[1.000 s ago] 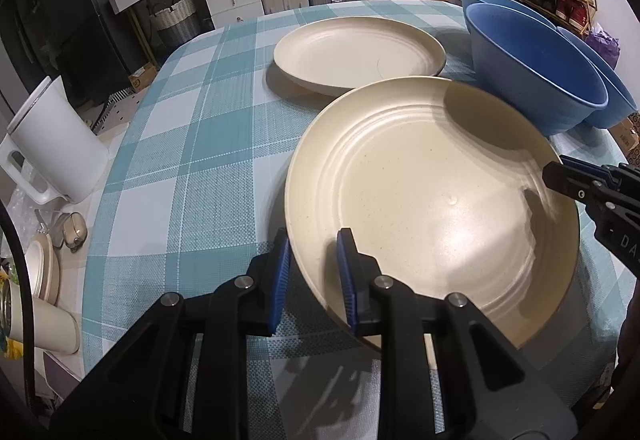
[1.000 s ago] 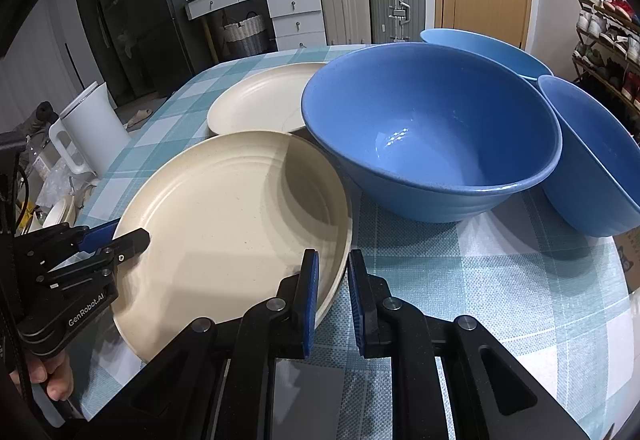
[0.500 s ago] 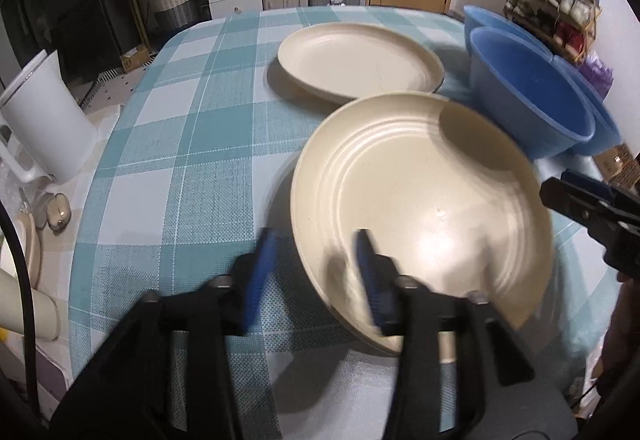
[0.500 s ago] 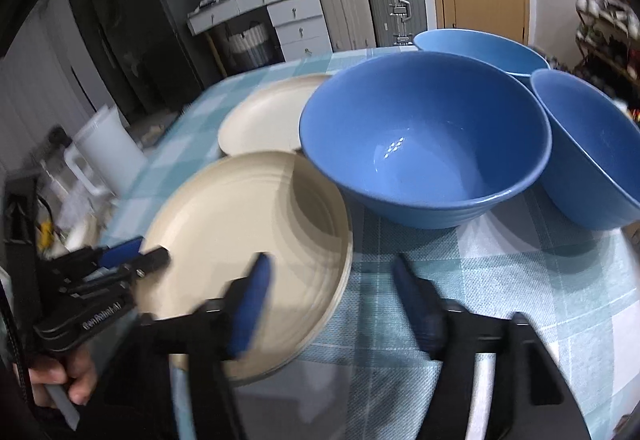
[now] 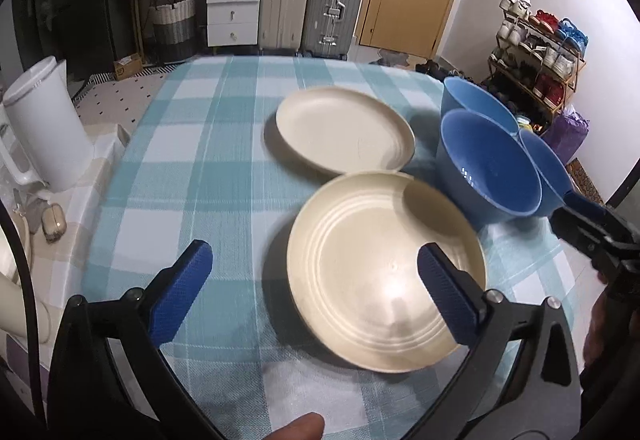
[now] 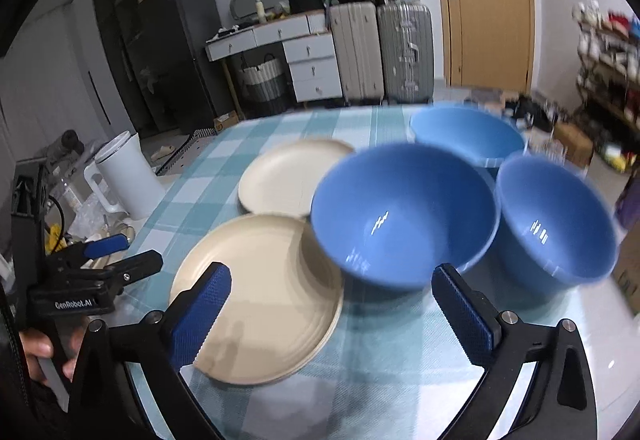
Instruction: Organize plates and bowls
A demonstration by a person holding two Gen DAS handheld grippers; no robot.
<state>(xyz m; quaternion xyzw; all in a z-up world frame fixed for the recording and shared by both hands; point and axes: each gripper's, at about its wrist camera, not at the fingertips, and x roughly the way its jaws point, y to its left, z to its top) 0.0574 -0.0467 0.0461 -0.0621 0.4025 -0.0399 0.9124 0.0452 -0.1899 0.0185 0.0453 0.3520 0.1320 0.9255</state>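
Note:
A cream ridged plate (image 5: pixel 384 272) lies flat on the checked tablecloth (image 5: pixel 192 176), nearest me; it also shows in the right wrist view (image 6: pixel 260 292). A second cream plate (image 5: pixel 344 130) lies behind it, also in the right wrist view (image 6: pixel 288 176). Three blue bowls stand at the right: the nearest (image 6: pixel 404 212), one to its right (image 6: pixel 556 216) and one behind (image 6: pixel 468 132). My left gripper (image 5: pixel 316 284) is open and empty, raised above the near plate. My right gripper (image 6: pixel 332 312) is open and empty, above the plate's right rim and in front of the nearest bowl.
A white kettle (image 5: pixel 44 128) stands on a side counter left of the table. Suitcases (image 5: pixel 312 8), white drawers and a door are behind the table. A shoe rack (image 5: pixel 536 52) is at the right. The table's far left half holds nothing.
Both grippers were shut on the near plate's rim a second ago; both have opened, let it go and pulled back and up. The plate now rests on the cloth.

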